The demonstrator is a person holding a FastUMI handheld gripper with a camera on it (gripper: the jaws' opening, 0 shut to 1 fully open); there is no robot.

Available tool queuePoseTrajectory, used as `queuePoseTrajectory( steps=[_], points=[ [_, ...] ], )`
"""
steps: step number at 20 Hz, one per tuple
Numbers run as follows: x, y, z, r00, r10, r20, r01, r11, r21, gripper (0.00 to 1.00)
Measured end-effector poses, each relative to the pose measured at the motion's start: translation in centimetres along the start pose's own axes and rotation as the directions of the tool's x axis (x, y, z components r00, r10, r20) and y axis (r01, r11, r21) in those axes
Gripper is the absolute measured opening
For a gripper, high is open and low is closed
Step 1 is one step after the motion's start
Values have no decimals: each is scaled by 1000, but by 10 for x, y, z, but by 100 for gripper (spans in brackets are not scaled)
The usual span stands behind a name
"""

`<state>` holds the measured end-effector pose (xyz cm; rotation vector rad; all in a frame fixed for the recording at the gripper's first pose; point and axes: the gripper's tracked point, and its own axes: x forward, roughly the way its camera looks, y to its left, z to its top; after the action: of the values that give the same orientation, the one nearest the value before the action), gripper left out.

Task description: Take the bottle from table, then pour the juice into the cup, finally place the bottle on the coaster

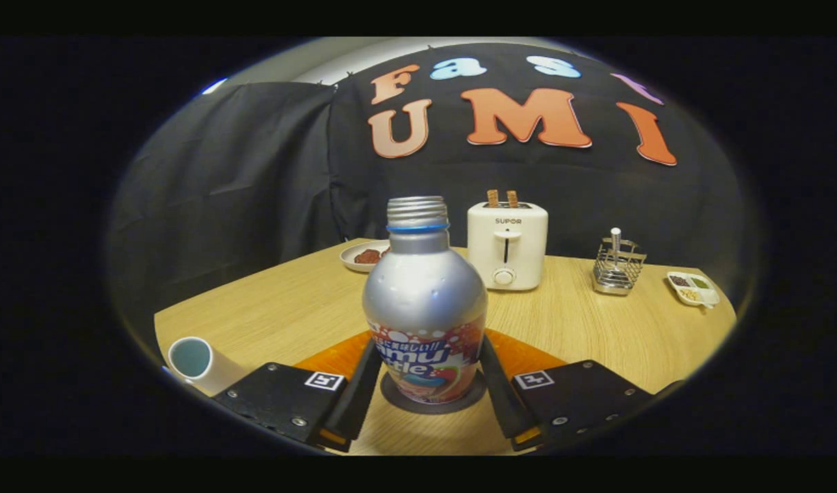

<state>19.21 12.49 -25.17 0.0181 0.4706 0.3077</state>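
One wood-grain table [308, 301] carries everything. Boxy smooth toaster [507, 245] at 1 o'clock beyond bottle, two slices poking up. Bottle [425, 311]: rounded matte metal, threaded neck uncapped, upright on dark round coaster [391, 394] between fingers. Gripper [426, 390] clasps bottle, both fingers pressed to label sides. Wire caddy [618, 266] at 2 o'clock. Cup [199, 364], cylindrical, at 9 o'clock. Oval plate [362, 256] at 11 o'clock.

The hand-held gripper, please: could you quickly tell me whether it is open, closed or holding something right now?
Hand-held gripper: fingers flank the juice bottle, which stands on a dark round coaster; whether both press on it cannot be told.
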Motion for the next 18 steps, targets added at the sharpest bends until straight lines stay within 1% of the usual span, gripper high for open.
queuePoseTrajectory(
  steps=[2, 4, 5, 7, 9, 13, 16, 18],
  points=[
    [2, 1, -5, 1000, 6, -18, -6, 1000, 7, 78],
    [-4, -3, -10, 999, -14, -42, 15, 1000, 8, 82],
    [-8, -6, -6, 999, -27, -35, 27, 1000, 5, 87],
    [-20, -6, 5, 999, -33, -5, 33, 999, 7, 95],
    [-36, -6, 18, 999, -33, 27, 33, 999, 4, 97],
    [-82, -9, 58, 990, -49, 136, 52, 998, -25, 97],
    [-125, -6, 97, 971, -59, 234, 70, 997, -42, 97],
    [-155, -8, 121, 955, -76, 288, 97, 994, -60, 97]
  ],
)
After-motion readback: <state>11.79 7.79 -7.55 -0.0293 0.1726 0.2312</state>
